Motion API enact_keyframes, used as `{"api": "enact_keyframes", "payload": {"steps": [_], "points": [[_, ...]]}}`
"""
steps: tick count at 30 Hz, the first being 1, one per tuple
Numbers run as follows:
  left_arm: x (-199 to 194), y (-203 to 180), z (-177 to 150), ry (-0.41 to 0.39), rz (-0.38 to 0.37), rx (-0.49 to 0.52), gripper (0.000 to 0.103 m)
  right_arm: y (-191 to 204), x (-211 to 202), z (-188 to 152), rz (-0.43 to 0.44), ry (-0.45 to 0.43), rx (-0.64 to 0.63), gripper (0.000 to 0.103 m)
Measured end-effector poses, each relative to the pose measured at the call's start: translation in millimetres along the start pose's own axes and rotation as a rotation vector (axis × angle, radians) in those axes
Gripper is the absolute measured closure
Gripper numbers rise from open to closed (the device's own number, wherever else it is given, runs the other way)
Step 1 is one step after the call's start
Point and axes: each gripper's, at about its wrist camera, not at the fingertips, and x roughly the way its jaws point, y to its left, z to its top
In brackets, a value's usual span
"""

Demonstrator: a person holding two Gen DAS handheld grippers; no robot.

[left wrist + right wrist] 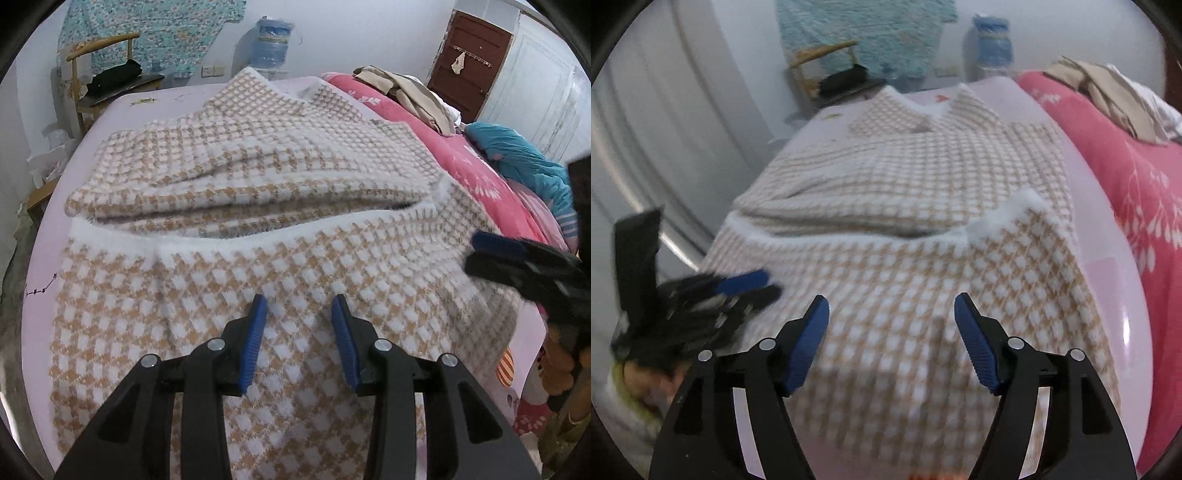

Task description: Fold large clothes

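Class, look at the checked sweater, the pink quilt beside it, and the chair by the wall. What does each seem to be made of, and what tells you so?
Sweater: probably soft, fuzzy knit; its white edges look hairy.
Quilt: likely printed woven cloth, matte, with a white leaf print.
Chair: looks like wood with a light, smooth finish and a curved rail.

Here's the sweater (pixel 280 229), a fuzzy knit in tan-and-white check with white fluffy trim, spread flat across the pale lilac sheet and filling the middle of both views. Its sleeves are folded across the body, stacked in a thick band over the centre. The white-edged neckline sits at the top centre of the frame. The lower panel runs down toward the bottom edge, a little rumpled at the right
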Motion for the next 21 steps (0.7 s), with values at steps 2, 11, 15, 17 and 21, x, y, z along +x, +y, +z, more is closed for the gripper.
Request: {"api": "enact_keyframes", "payload": {"steps": [2, 11, 15, 17, 21], "points": [[0, 0, 0, 0.004, 0.002, -0.005, 0.066, 4, -5, -9, 0.003, 0.009, -0.016, 0.035], [3, -11, 6, 0.027, 0.06, 0.005, 0.064, 2, 11, -30, -0.063, 0.084, -0.028, 0.027], [5, -16, 9, 0.046, 0.094, 0.002, 0.06, 5, -7, -27, -0.053, 0.051, -0.053, 0.024], [5, -17, 10, 0.053, 0.112, -0.004, 0.058, 10, -17, -30, -0.037, 0.038, -0.076, 0.021], [5, -17, 12, 0.064, 0.143, -0.028, 0.049, 19, -21, -37, -0.054, 0.051, -0.123, 0.019]]}}
